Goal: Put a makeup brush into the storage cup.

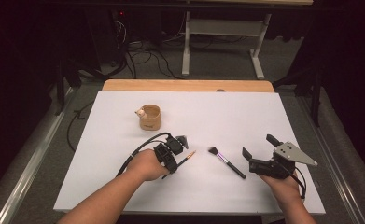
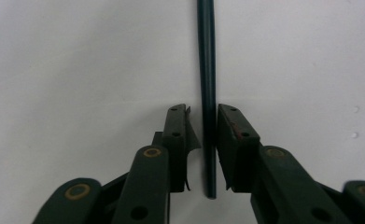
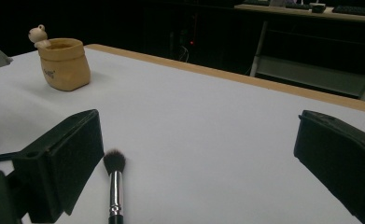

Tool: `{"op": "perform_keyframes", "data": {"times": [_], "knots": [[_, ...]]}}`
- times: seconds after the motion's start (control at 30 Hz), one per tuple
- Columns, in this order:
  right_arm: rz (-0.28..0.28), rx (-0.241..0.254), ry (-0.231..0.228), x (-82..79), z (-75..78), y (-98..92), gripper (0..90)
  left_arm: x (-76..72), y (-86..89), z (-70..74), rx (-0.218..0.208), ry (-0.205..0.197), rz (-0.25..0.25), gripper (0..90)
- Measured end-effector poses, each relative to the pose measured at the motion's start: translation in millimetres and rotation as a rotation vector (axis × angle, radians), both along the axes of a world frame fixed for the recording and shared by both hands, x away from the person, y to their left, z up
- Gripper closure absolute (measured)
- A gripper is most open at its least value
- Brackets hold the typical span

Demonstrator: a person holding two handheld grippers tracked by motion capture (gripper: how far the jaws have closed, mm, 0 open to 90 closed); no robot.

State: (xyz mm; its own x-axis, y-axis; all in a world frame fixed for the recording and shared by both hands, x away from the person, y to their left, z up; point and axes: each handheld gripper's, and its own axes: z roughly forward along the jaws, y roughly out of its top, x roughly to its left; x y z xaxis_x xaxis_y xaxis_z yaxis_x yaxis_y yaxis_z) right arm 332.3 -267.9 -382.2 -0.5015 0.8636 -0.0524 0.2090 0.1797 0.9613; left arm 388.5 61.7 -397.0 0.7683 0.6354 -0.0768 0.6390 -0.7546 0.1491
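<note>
White bench [image 1: 124,186] carries a thin brush [image 2: 207,70] at six o'clock of the tan pot [image 1: 150,117]. Left tongs [image 2: 203,135] straddle its handle, nearly pinching; right tongs [image 1: 258,145] spread, idle beside the makeup brush [image 1: 227,162]. Grasp step; next, firm closure, lift. Pot lettering illegible.

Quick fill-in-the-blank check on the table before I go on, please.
The slim dark handle lies ___ the left gripper's jaws.
The right gripper has its jaws ___, with nothing in them.
The makeup brush lies with its bristles toward the ___ gripper.
The tan cup stands ___.
Missing words: between; open; left; upright.
</note>
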Motion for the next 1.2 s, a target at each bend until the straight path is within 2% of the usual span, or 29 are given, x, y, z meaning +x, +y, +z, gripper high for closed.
{"op": "perform_keyframes", "data": {"times": [0.13,0.67,1.2], "knots": [[-0.003,0.005,-0.006,-0.4,0.7,-0.9,3.1,0.1,-0.4,-0.4,0.0,-0.004,0.01,76.8],[-0.004,0.003,-0.003,-0.7,0.5,-0.4,3.2,0.3,2.3,-0.8,-0.004,-0.02,-0.004,83.7],[-0.005,-0.003,-0.006,-0.8,0.6,-0.4,3.2,1.7,4.7,-1.0,-0.018,-0.011,-0.003,84.2]]}}
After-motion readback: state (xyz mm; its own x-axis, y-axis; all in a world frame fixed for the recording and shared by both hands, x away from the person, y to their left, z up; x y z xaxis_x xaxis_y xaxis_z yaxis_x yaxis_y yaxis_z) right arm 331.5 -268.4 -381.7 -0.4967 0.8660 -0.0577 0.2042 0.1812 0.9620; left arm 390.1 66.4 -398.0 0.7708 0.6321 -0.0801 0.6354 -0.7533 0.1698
